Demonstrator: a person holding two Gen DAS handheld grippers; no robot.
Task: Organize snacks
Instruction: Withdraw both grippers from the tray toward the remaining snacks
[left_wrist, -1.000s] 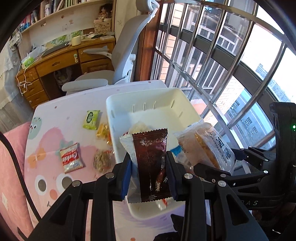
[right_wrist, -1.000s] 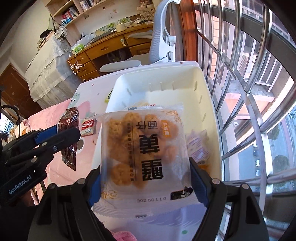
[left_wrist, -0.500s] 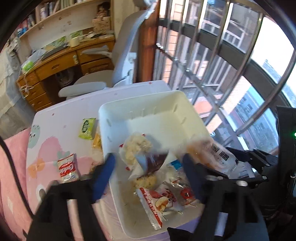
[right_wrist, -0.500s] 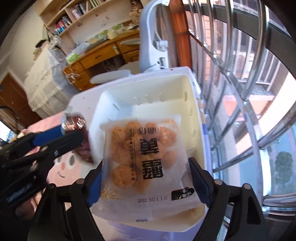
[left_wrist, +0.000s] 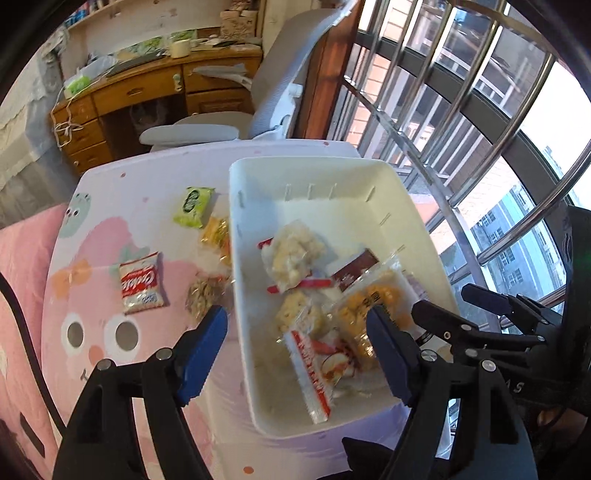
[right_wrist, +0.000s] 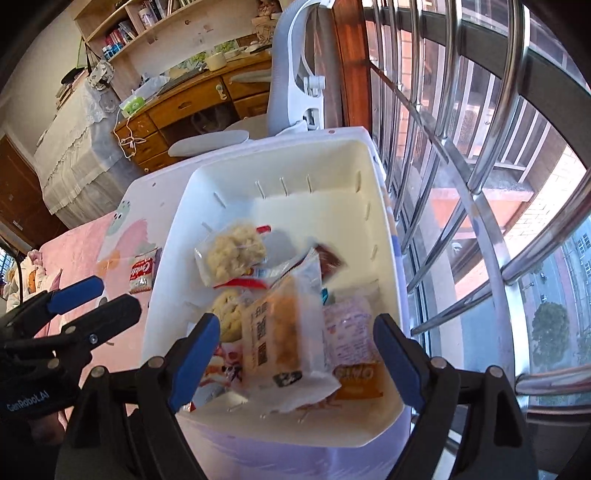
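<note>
**White bin holds the dropped packets; both grippers stand spread and empty**

White plastic forms the bin (left_wrist: 402, 206) that sits on a pale table (left_wrist: 155, 173) printed with pink cartoon figures, beside a barred window (left_wrist: 480, 122). The left gripper (left_wrist: 295, 350) hangs over the bin's near-left wall, its blue pads wide apart with nothing pinched; one pad is over the table, the other over the bin's inside. Just ahead of it, in the bin, lie a clear packet of pale puffed pieces (left_wrist: 291, 254), a dark brown packet (left_wrist: 352, 267) partly buried beyond that, and a red-and-white wrapper (left_wrist: 310, 373) close to the right-hand pad.

The right gripper (right_wrist: 295, 354) is also spread, its pads clear of everything. Between and just below them, in the right wrist view, a clear packet of golden round snacks (right_wrist: 286, 332) lies tilted on the heap in the bin, touching neither pad. To its right is a pale pink packet (right_wrist: 349, 328), with an orange-labelled one (right_wrist: 360, 380) under its near end.

Left of the left gripper, on the table outside the bin, are four loose snacks: a red-and-white biscuit packet (left_wrist: 142, 284) nearest, a clear packet of brownish pieces (left_wrist: 205, 293) against the bin's wall, a yellow packet (left_wrist: 218, 234) farther ahead, and a green packet (left_wrist: 194, 201) farthest. Beyond the table stand a grey chair (left_wrist: 207, 129) and a wooden desk (left_wrist: 147, 88).
</note>
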